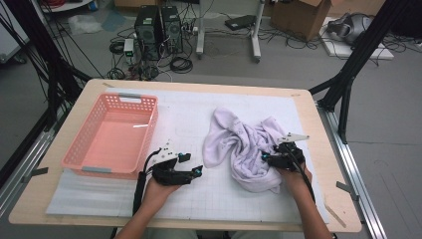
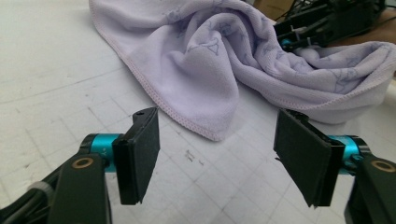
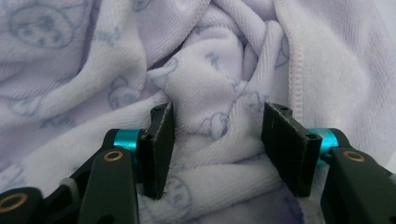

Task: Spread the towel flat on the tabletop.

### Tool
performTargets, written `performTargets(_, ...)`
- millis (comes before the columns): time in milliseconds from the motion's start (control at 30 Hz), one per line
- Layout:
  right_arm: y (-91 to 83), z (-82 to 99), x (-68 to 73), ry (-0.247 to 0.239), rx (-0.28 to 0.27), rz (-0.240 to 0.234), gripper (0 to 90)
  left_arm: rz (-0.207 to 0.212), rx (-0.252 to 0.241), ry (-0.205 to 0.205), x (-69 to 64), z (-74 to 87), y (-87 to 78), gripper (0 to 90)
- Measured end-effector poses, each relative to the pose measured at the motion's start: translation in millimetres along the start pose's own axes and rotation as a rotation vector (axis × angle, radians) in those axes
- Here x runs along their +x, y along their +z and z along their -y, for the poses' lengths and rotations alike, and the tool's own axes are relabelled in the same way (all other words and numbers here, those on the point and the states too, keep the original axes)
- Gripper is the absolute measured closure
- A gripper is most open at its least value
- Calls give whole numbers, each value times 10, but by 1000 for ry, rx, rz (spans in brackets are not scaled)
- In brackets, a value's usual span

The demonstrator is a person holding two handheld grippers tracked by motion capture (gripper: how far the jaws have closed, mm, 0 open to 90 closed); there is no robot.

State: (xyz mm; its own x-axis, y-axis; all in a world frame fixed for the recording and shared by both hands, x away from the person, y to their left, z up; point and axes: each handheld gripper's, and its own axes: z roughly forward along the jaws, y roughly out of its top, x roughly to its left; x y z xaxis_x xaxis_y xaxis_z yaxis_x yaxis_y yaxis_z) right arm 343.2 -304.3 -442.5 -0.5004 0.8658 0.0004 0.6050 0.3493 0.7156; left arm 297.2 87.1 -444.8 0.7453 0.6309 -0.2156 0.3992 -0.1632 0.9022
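Towel (image 1: 249, 144) lies crumpled right of the basket (image 1: 112, 134), not yet grasped. My right gripper (image 1: 272, 158) straddles a fold, unclenched; left gripper (image 1: 191, 165) hangs released nearby.

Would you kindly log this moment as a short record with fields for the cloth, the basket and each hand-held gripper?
cloth: lilac printed towel, crumpled on the table's white mat
basket: pink basket, nothing inside, left of the towel
left hand-held gripper: jaws open over bare mat, short of the towel's hem
right hand-held gripper: jaws open, a towel fold between them, pads not yet pressing
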Motion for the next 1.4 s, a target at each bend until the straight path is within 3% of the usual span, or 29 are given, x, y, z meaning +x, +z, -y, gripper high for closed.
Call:
performTargets(67, -75, 28, 19, -15, 6, -15, 456, -12, 14, 4, 10, -23, 34, 297)
performTargets(200, -143, 97, 15, -63, 13, 10, 440, -27, 35, -21, 42, -121, 186, 284)
performTargets(267, -139, 111, -4, -53, 7, -6, 458, -38, 58, -23, 42, -160, 297, 284)
performTargets(433, -169, 112, 20, -46, 21, -44, 696, -68, 145, -3, 41, -249, 562, 291)
performTargets(533, -222, 135, 40, -30, 37, -47, 753, -84, 222, 46, 19, -256, 709, 296)
performTargets(567, -245, 151, 38, -23, 40, -49, 760, -86, 257, 73, -3, -242, 760, 335)
performTargets(633, -304, 192, 38, -15, 51, -53, 763, -139, 287, 155, -66, -264, 790, 434)
performTargets(667, -341, 217, 50, -8, 58, -53, 764, -118, 287, 156, -63, -276, 781, 505)
performTargets(700, -379, 247, 62, -13, 62, -54, 764, -104, 286, 158, -55, -278, 770, 688)
performTargets(733, -423, 280, 80, -13, 67, -57, 764, -101, 289, 165, -42, -279, 761, 814)
performTargets(833, -624, 437, 163, -32, 83, -77, 763, -156, 299, 175, 17, -294, 695, 861)
performTargets(967, -759, 599, 221, -13, 67, -108, 762, -252, 264, 97, 222, -310, 528, 861)
performTargets(1033, -878, 711, 311, -4, 65, -171, 762, -285, 243, 80, 295, -316, 454, 861)
performTargets(1067, -878, 711, 311, -4, 65, -171, 762, -297, 232, 68, 327, -318, 421, 861)
performTargets(1133, -947, 766, 374, -12, 77, -224, 755, -311, 213, 46, 390, -317, 363, 859)
performTargets(1200, -1026, 783, 397, -28, 82, -254, 709, -282, 202, 35, 411, -307, 333, 823)
performTargets(1267, -1135, 735, 350, -18, 34, -258, 644, -245, 195, 31, 376, -310, 335, 638)
performTargets(1333, -1243, 630, 274, -1, -48, -232, 590, -198, 157, 21, 321, -327, 353, 500)
performTargets(1400, -1278, 484, 215, -15, -103, -186, 555, -152, 117, 17, 261, -339, 392, 444)
